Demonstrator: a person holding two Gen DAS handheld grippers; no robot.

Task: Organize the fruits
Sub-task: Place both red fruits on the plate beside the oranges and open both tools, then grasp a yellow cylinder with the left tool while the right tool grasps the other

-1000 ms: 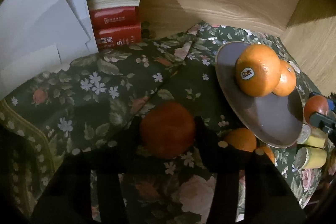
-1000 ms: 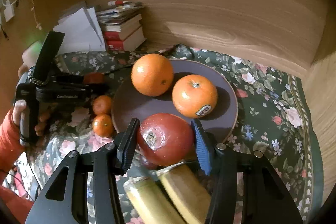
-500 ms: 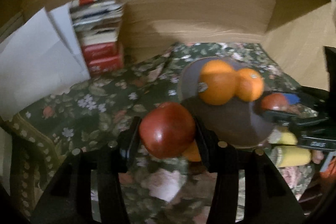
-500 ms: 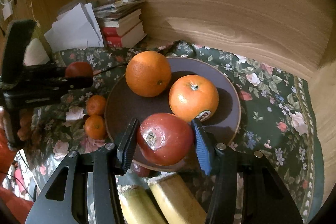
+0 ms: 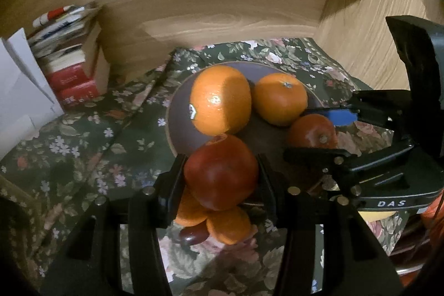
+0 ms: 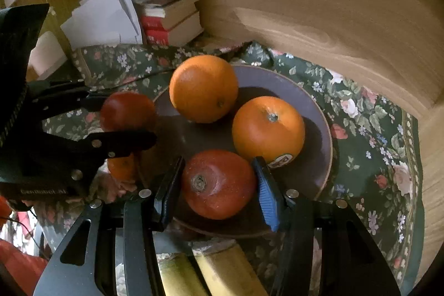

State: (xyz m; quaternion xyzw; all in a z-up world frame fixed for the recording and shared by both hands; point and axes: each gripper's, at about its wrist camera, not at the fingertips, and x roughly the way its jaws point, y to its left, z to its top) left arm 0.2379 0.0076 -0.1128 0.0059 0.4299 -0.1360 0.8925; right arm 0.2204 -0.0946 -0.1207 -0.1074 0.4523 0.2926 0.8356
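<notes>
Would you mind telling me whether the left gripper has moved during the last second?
Yes. The left gripper, shut on a dark red fruit, has travelled from the floral cloth to the round brown plate's rim.

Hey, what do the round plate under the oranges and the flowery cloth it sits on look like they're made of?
The round grey-purple plate looks like matte glazed ceramic with a thin tan rim, though plastic is possible. The dark green floral cloth is printed woven fabric; it creases and folds.

We logged: stacked books [image 6: 169, 18] by wooden wall [image 6: 319, 4] | white papers [image 6: 105, 15] beside them | floral cloth [image 6: 369, 129] over worktop
</notes>
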